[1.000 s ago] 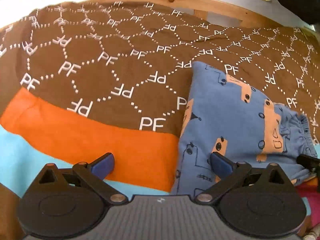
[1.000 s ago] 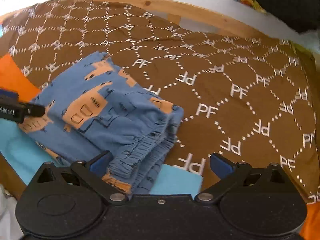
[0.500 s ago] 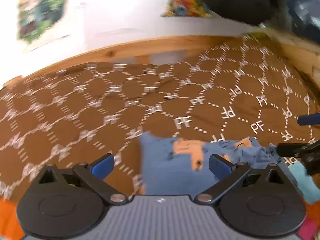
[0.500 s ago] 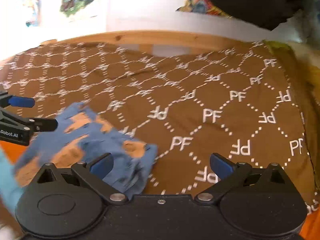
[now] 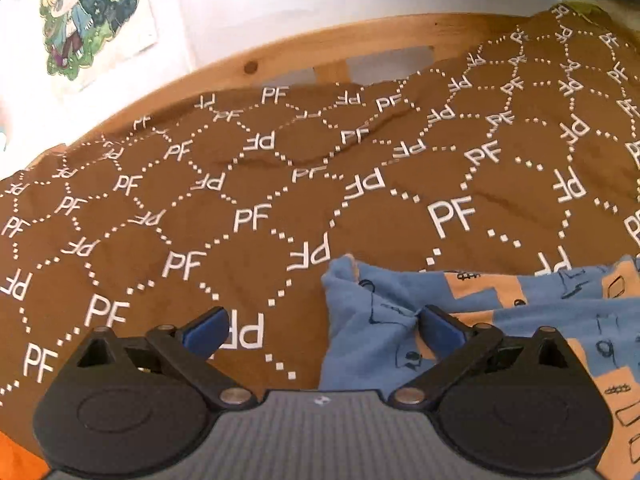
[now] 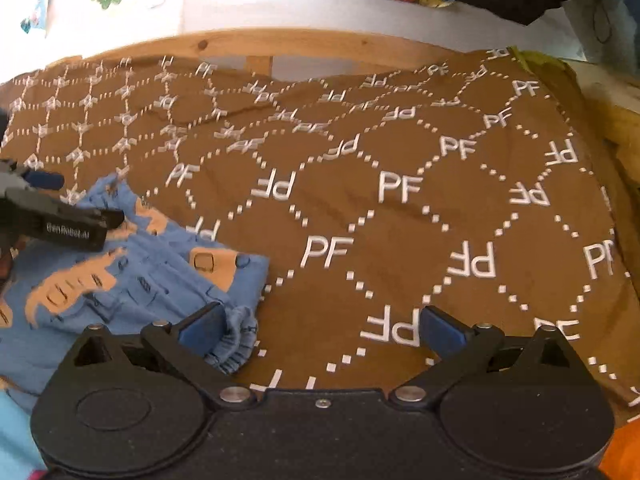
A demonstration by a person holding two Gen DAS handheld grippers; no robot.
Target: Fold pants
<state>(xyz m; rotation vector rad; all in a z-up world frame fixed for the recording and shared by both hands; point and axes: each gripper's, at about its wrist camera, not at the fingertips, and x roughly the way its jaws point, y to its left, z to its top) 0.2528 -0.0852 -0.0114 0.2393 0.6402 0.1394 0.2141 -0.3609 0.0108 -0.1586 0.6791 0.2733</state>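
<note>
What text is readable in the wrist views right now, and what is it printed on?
"PF": repeated in white, upright and mirrored, all over the brown bedspread.
"GenRobot.AI": white lettering on the side of the left gripper seen in the right wrist view; slightly blurred, so this is my best reading.
Pants: black doodle marks on the blue and orange print, no legible words.
Wall poster: cartoon figure only, no readable text.
</note>
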